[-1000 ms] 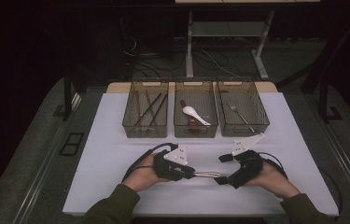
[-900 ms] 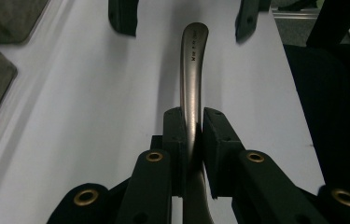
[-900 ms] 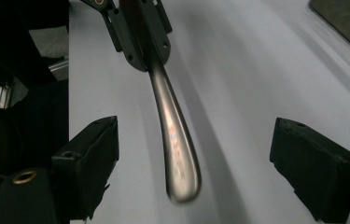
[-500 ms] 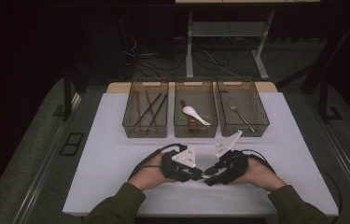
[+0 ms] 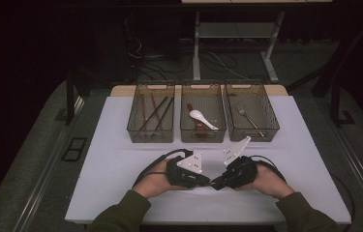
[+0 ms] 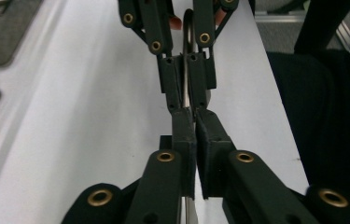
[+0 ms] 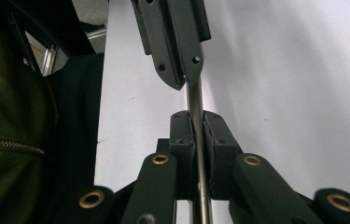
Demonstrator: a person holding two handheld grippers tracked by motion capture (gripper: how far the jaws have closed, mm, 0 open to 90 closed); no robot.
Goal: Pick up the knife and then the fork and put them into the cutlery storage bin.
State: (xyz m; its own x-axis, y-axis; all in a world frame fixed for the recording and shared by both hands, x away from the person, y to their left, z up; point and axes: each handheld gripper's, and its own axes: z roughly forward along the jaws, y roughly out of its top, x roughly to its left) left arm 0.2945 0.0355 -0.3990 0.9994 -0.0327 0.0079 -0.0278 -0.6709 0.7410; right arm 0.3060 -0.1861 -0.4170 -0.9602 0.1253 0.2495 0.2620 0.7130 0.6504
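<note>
While both grippers [image 5: 211, 182] clamp utensil [image 7: 199, 140]

In front of you lies a flat white rectangular desk [image 5: 121, 164]. Along its far edge three clear smoky plastic bins sit side by side, just touching: the left bin [image 5: 151, 120], the middle bin [image 5: 203, 119] and the right bin [image 5: 252, 116]. The near half of the desk is bare white surface.
</note>
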